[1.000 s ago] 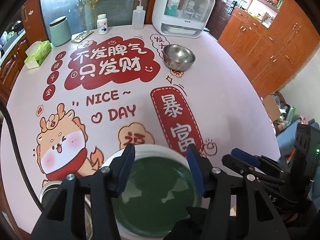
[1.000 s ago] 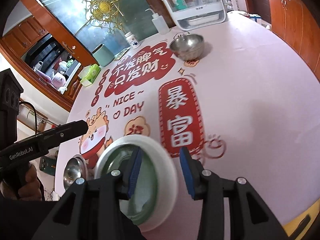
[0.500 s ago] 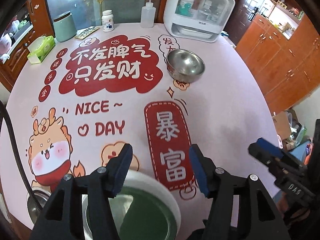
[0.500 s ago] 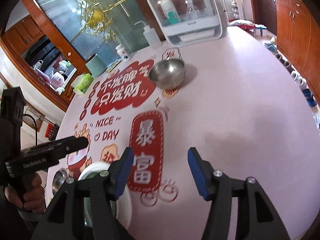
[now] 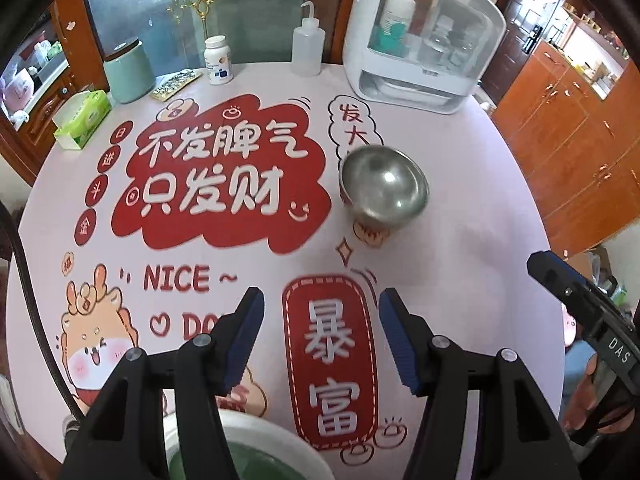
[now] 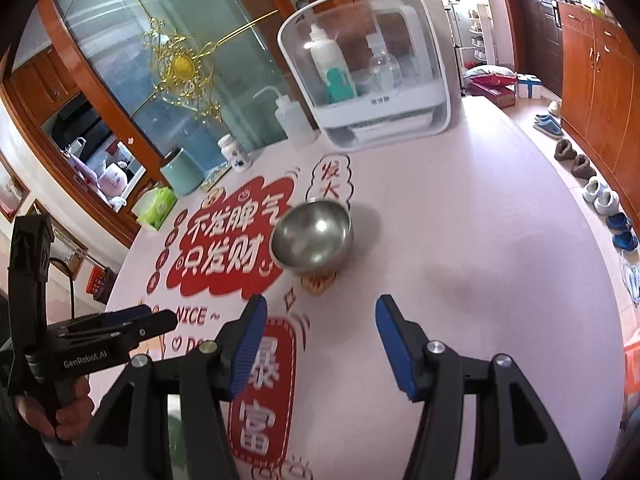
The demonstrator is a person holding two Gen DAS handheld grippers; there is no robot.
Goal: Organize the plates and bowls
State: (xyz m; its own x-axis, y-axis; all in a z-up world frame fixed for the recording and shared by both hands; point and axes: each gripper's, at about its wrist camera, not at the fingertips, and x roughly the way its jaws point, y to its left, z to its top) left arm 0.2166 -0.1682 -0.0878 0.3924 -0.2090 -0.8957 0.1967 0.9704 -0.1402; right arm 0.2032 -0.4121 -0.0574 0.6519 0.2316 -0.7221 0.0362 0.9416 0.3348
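A steel bowl [image 5: 383, 189] stands upright on the pink printed table, right of the big red slogan; it also shows in the right wrist view [image 6: 312, 238]. A white plate with a green centre [image 5: 256, 454] lies at the near table edge, under my left gripper. My left gripper [image 5: 321, 340] is open and empty, above the table, well short of the bowl. My right gripper [image 6: 318, 346] is open and empty, pointed at the bowl from a short way off. The right gripper shows at the right edge of the left wrist view [image 5: 560, 276].
At the table's back stand a white cabinet with bottles [image 5: 420, 36], a squeeze bottle [image 5: 307, 46], a pill bottle [image 5: 218, 60], a green canister [image 5: 128, 70] and a tissue box [image 5: 82, 118]. Wooden cupboards [image 5: 580, 140] stand to the right.
The right gripper let go of the plate, which now lies at the near edge. Both grippers moved forward over the table toward the steel bowl, jaws open.
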